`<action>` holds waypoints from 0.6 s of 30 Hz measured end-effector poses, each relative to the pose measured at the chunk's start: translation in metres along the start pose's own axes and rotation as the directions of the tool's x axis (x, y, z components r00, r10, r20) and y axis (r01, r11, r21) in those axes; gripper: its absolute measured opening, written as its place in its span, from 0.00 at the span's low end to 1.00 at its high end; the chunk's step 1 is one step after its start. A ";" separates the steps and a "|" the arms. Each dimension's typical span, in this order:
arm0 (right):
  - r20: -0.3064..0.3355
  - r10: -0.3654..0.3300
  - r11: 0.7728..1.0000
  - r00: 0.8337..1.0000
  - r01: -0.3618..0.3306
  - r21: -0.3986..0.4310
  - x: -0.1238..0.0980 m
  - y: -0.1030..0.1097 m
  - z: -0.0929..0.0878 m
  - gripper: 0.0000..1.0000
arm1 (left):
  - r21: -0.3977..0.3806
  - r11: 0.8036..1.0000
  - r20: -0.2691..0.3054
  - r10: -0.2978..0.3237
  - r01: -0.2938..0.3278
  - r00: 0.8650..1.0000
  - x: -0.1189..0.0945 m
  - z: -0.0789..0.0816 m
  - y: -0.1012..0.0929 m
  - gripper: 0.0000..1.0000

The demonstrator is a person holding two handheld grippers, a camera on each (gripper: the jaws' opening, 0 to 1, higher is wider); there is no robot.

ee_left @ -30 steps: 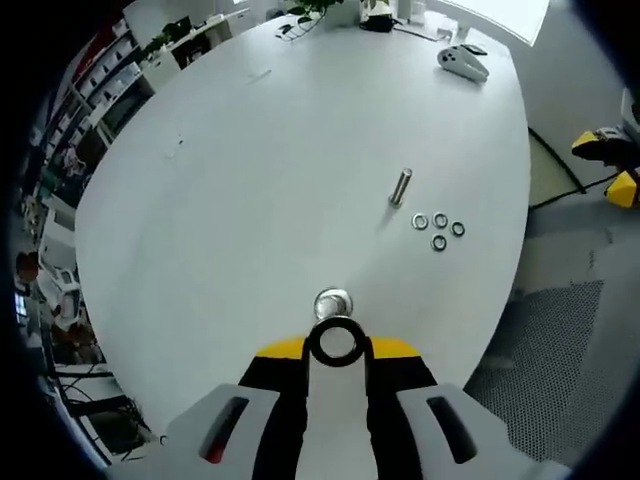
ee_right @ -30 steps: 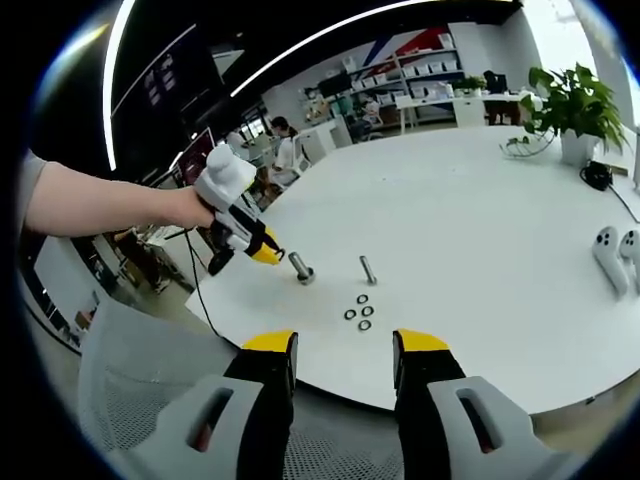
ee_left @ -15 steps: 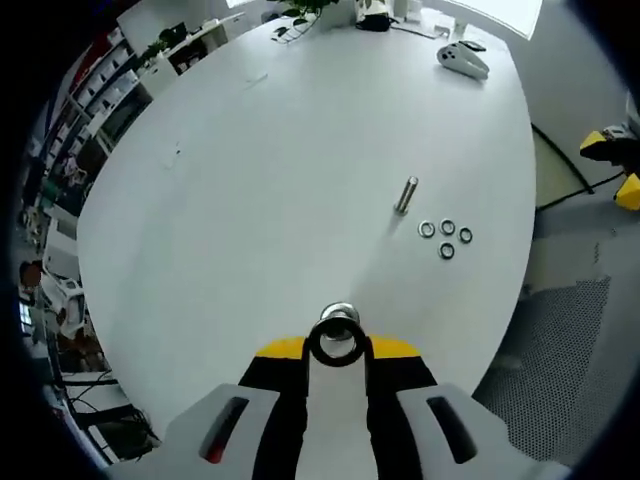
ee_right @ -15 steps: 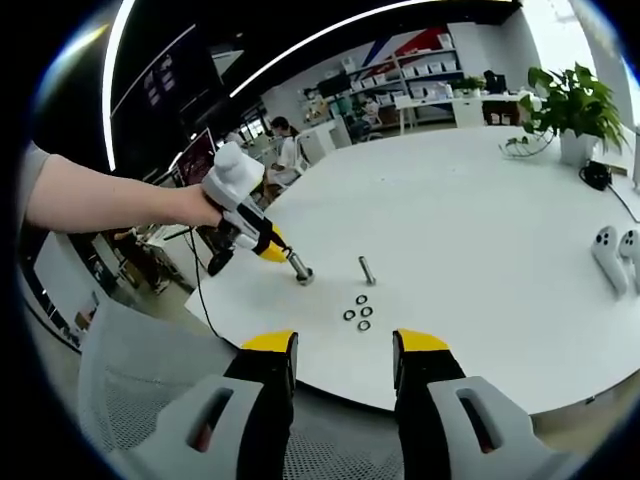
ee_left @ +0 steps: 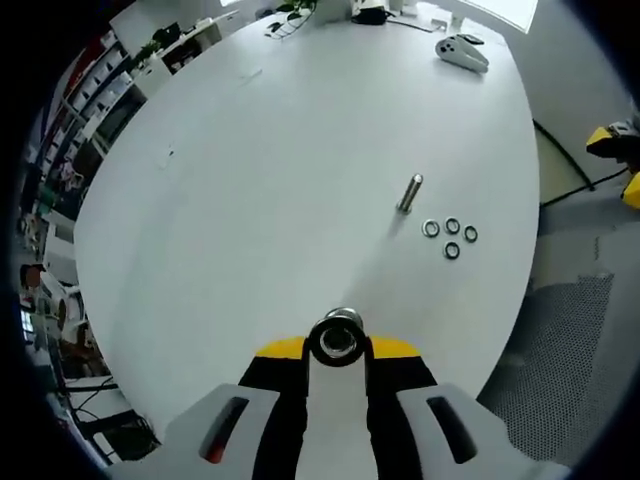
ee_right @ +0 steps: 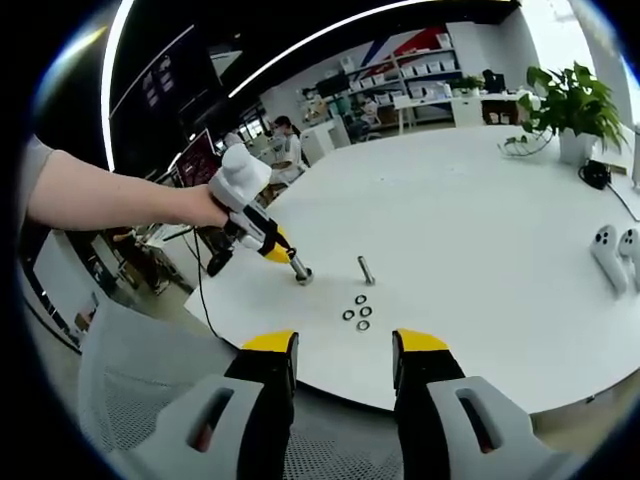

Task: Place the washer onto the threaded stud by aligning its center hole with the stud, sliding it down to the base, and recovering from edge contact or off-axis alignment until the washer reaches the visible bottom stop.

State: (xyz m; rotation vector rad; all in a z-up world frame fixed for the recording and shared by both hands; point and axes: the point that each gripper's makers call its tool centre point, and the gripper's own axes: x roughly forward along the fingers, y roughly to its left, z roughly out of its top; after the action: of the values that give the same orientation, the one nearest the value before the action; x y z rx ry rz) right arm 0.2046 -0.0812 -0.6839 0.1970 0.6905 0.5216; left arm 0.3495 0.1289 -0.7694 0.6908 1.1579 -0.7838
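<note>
Washer (ee_left: 337,342) now flat over upright stud (ee_left: 343,318)

each claw (ee_right: 336,360) has black jaws with yellow tips on a pale grey body with red slots.

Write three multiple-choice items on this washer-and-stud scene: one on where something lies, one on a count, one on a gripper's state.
1. Where do the loose washers lie?
A. beside the spare stud
B. on the floor
C. inside the plant pot

2. How many loose washers lie on the table?
A. one
B. four
C. seven

3. What is the left gripper doing?
A. hanging open
B. holding a cable
C. holding a washer at the near stud

Answers: 1 A, they sit on the table next to that upright stud. 2 B, four rings show in the left gripper view. 3 C, the ring sits between its jaws over the stud top.
</note>
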 end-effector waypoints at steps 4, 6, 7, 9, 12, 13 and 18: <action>0.003 -0.003 1.000 1.000 0.003 0.004 0.000 -0.001 0.000 0.40 | 0.014 1.000 -0.011 -0.004 0.004 1.000 0.003 -0.001 0.000 0.19; 0.004 -0.005 1.000 1.000 0.005 0.008 -0.001 -0.001 0.000 0.40 | 0.018 1.000 -0.012 -0.005 0.006 1.000 0.004 0.000 0.000 0.19; 0.004 -0.006 1.000 1.000 0.006 0.007 -0.001 -0.002 0.000 0.40 | 0.017 1.000 -0.015 -0.008 0.008 1.000 0.006 0.001 0.001 0.19; 0.003 -0.007 1.000 1.000 0.007 0.007 -0.001 -0.002 0.000 0.40 | 0.023 1.000 -0.025 -0.009 0.010 1.000 0.009 0.000 0.000 0.19; 0.004 -0.009 1.000 1.000 0.009 0.009 -0.001 -0.002 0.000 0.40 | 0.035 0.999 -0.038 -0.012 0.014 0.999 0.014 -0.001 -0.002 0.19; 0.004 -0.010 1.000 1.000 0.010 0.010 -0.001 -0.002 0.000 0.40 | 0.036 0.999 -0.040 -0.014 0.015 0.999 0.016 -0.001 -0.001 0.19; 0.003 -0.012 1.000 1.000 0.012 0.011 -0.001 -0.003 0.000 0.40 | 0.039 0.999 -0.057 -0.021 0.023 0.998 0.026 -0.004 0.001 0.19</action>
State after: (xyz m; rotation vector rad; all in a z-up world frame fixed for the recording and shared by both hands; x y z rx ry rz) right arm 0.2052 -0.0839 -0.6846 0.2035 0.6912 0.5064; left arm 0.3532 0.1280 -0.7956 0.7381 1.2056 -0.8123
